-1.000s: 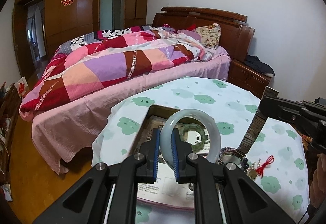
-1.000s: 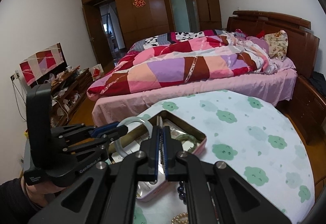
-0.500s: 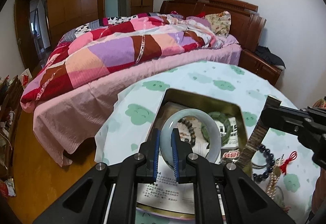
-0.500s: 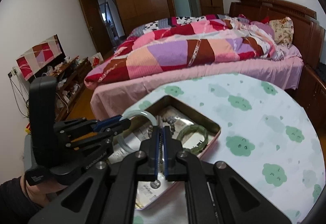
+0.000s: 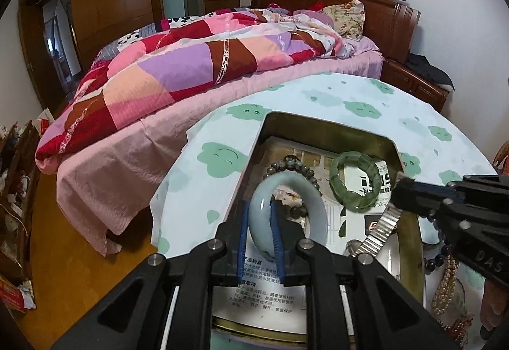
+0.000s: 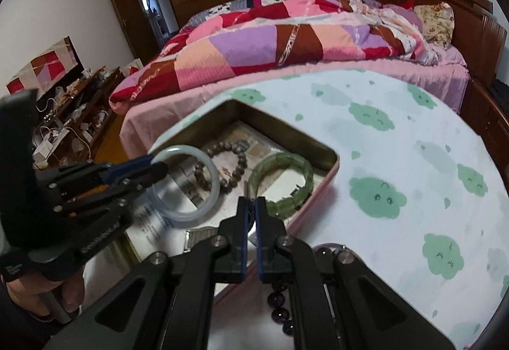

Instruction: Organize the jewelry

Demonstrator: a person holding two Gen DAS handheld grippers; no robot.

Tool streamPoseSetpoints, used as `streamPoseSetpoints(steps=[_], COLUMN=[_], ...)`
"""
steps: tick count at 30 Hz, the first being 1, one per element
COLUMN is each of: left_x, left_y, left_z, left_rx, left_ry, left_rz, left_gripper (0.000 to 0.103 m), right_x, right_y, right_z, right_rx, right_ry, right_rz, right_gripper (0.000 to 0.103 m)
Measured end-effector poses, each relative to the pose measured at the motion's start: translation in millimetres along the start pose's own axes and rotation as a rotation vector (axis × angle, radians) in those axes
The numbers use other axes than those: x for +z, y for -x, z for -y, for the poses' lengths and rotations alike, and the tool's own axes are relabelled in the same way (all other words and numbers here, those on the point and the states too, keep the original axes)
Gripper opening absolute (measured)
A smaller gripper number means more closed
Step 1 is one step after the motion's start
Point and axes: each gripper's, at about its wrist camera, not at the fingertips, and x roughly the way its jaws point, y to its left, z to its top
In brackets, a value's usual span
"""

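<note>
A pale jade bangle [image 5: 288, 213] [image 6: 186, 184] leans inside the open metal tin [image 5: 318, 124] [image 6: 286, 130], its low edge on the paper lining. My left gripper [image 5: 259, 206] [image 6: 159, 167] still has its blue pads against the bangle's band, and its jaws are opening. My right gripper [image 6: 251, 203] [image 5: 399, 184] is shut on a silver watch strap [image 5: 378, 229] [image 6: 249, 189], which hangs over the tin's right side. A green stone bracelet [image 5: 354, 179] [image 6: 283, 181] and a brown bead bracelet [image 5: 296, 168] [image 6: 222, 159] lie in the tin.
The tin sits on a round table with a cloud-print cloth [image 6: 397, 133]. Dark bead strands [image 6: 280, 305] and pearl strands [image 5: 445, 286] lie beside the tin, close to me. A bed with a patchwork quilt [image 5: 191, 63] stands just beyond the table's far edge.
Both grippers have come down toward the tin. The bangle, held upright above the tin before, now leans with its low edge inside. The watch strap has dropped to the tin's right side.
</note>
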Motion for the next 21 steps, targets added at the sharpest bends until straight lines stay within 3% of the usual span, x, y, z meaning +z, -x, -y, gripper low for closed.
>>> streamPoseSetpoints(steps=[6, 9, 11, 12, 21], left_x=[1.8, 1.1, 0.8, 0.5, -9.9], left_y=[6.7, 13.3, 20.1, 25.6, 41.8], left_z=[3.0, 3.7, 4.2, 4.4, -0.2], left_rx=[-0.003, -0.003, 0.031, 0.052, 0.017], left_ry=[-0.01, -0.004, 0.002, 0.011, 0.089], left_rz=[0.016, 0.036, 0.064, 0.091, 0.095], left_gripper=[0.019, 0.043, 0.074, 0.078, 0.079], right_x=[-4.7, -5.7, -5.9, -6.7, -21.1], right_y=[-3.5, 4.0, 8.9, 12.3, 30.5], right_z=[2.2, 0.8, -1.4, -1.5, 21.5], right_rx=[0.0, 0.032, 0.017, -0.005, -0.039], right_ry=[-0.001, 0.005, 0.011, 0.012, -0.048], right_rz=[-0.01, 0.013, 0.036, 0.046, 0.033], right_gripper=[0.015, 0.038, 0.065, 0.068, 0.069])
